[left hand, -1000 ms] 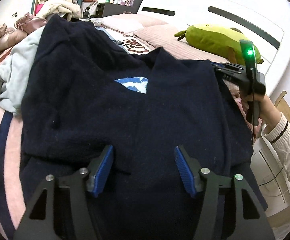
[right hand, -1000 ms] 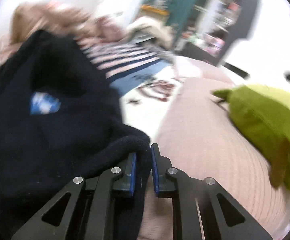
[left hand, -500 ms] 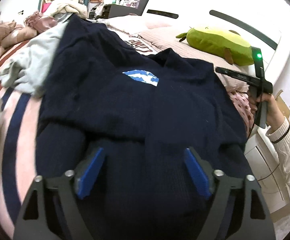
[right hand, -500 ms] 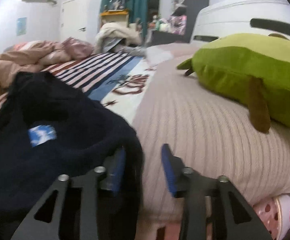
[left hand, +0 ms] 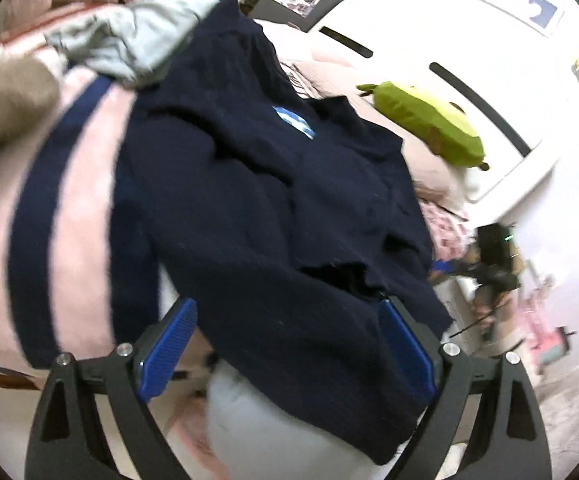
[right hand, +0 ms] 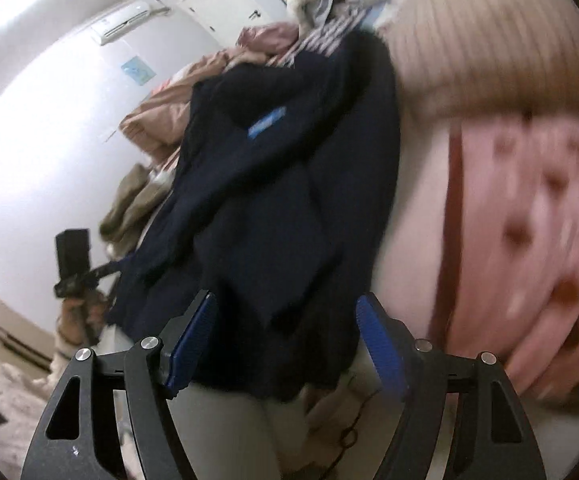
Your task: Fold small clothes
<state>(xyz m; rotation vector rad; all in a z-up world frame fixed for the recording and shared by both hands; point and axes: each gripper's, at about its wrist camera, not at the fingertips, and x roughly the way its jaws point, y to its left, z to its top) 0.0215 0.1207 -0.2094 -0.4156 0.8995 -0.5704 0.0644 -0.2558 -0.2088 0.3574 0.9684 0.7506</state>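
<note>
The left gripper (left hand: 287,350) has its blue pads spread wide, and they have just been opening. The bottom edge of the dark blue sweater (left hand: 273,216) hangs between them, but the pads do not squeeze it. The right gripper (right hand: 285,344) is wide too, and its jaws have also just been opening. The sweater's other bottom corner sits between its pads, and they do not press on it. So both grippers have let go, and the sweater lies spread on the bed (left hand: 85,200) with its low edge hanging over the side near the person's pale trousers (right hand: 229,432). It looks like the sweater is laid out flat and a new fold is about to start. Next, each gripper probably needs to close on a bottom corner and lift that edge up toward the collar. The cloth is thick and soft, so the pads should take a good bite of it. Farther up, a small blue label (left hand: 294,123) shows at the neck. Past the sweater lie a grey garment (left hand: 129,44) and a green plush toy (left hand: 425,124) by the white headboard (left hand: 501,80).
</note>
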